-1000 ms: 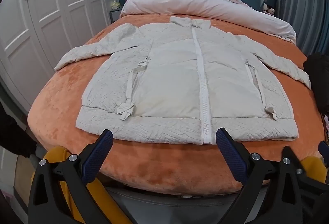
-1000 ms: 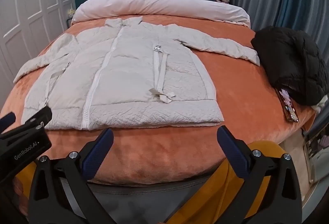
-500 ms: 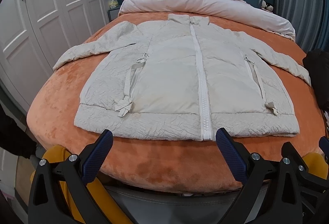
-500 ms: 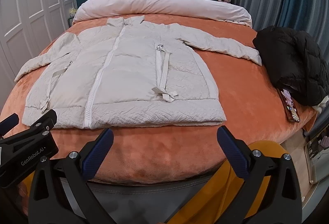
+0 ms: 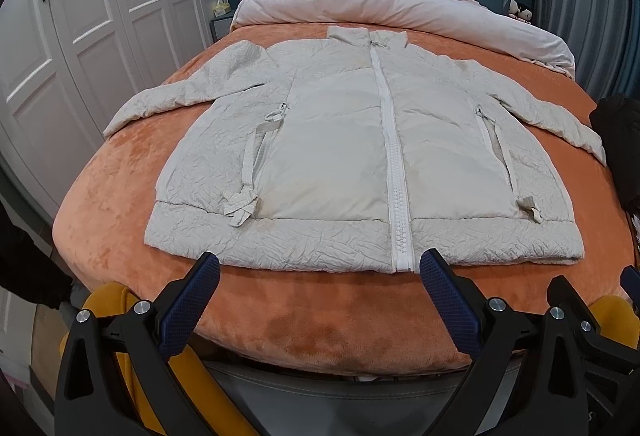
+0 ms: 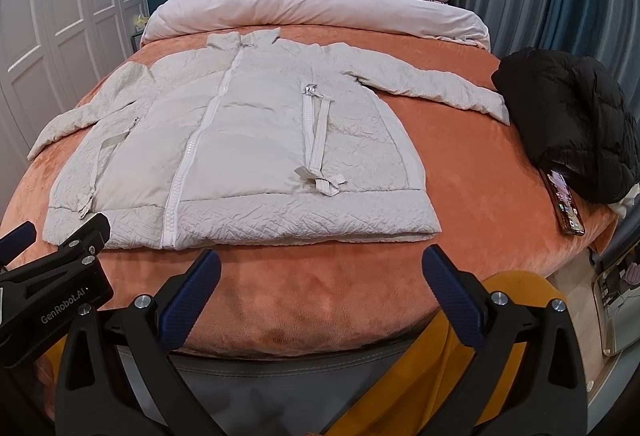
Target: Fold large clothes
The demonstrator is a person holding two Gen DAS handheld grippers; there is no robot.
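The jacket lies flat and zipped, face up, on the bed, hem along the near edge, collar toward the head of the bed; its long axis runs straight away from both claws, with the sleeves spread toward the bed's two side edges. The left claw hovers open and empty just short of the hem, about in line with the zip; the right claw hovers likewise open and empty before the hem's right half; neither touches cloth. Each arm seems nearer its own sleeve, the left sleeve toward the left edge, the right sleeve reaching toward the black coat and phone at the right edge.
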